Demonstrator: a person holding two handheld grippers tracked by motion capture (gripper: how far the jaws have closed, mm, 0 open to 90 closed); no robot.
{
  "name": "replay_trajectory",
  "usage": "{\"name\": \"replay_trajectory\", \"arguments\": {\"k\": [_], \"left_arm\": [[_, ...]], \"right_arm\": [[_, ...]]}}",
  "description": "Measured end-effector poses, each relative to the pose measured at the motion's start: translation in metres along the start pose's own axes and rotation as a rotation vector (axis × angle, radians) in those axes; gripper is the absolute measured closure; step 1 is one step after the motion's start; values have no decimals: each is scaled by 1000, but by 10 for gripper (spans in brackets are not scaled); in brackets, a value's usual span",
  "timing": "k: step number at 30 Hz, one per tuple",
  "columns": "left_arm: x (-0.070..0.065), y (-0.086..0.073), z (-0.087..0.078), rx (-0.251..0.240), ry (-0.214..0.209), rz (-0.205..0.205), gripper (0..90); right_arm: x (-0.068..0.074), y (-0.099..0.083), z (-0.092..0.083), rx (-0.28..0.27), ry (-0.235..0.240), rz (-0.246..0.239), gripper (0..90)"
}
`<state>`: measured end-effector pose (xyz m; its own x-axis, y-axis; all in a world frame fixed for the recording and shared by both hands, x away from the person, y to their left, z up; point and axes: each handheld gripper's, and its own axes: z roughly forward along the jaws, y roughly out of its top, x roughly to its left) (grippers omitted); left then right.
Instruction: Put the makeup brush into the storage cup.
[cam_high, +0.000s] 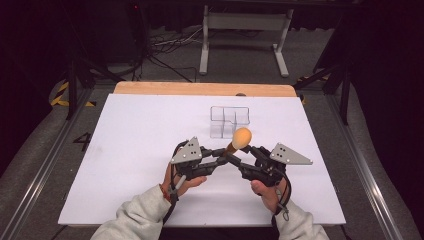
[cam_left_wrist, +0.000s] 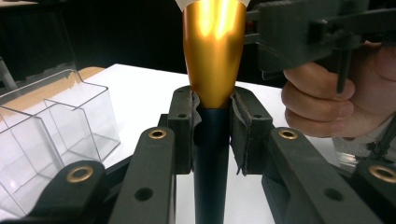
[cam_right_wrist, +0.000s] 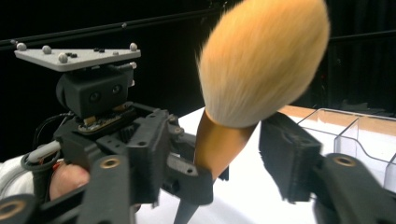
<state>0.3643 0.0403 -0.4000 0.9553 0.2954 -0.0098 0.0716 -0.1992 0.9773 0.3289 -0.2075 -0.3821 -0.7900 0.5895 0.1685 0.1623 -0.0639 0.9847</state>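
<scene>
Brush (cam_high: 239, 140) sits mid-worktop, held up off the white sheet (cam_high: 135, 145), with plenty of bare room left and right and the clear divided box (cam_high: 229, 121) just behind it. Both hands meet low near the front edge, claws angled in at each other. Left claw (cam_high: 223, 153) is clamped tight on the dark handle below the gold collar. Right claw (cam_high: 248, 149) sits partly open around the collar under the fluffy orange head, pads not pressing.
</scene>
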Motion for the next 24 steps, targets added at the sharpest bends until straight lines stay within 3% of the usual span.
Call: {"name": "replay_trajectory", "arguments": {"k": [3, 6, 20, 24], "left_arm": [[0, 0, 0, -3, -2, 0, 723], [-2, 0, 1, -6, -3, -7, 723], [-3, -2, 5, 7, -13, -2, 722], [-6, -3, 5, 31, 5, 31, 714]], "right_arm": [[-1, -1, 1, -6, -3, 11, 576], [-1, -2, 2, -12, 0, 23, 624], [1, -4, 5, 11, -9, 8, 643], [1, -5, 4, 28, -9, -7, 643]]}}
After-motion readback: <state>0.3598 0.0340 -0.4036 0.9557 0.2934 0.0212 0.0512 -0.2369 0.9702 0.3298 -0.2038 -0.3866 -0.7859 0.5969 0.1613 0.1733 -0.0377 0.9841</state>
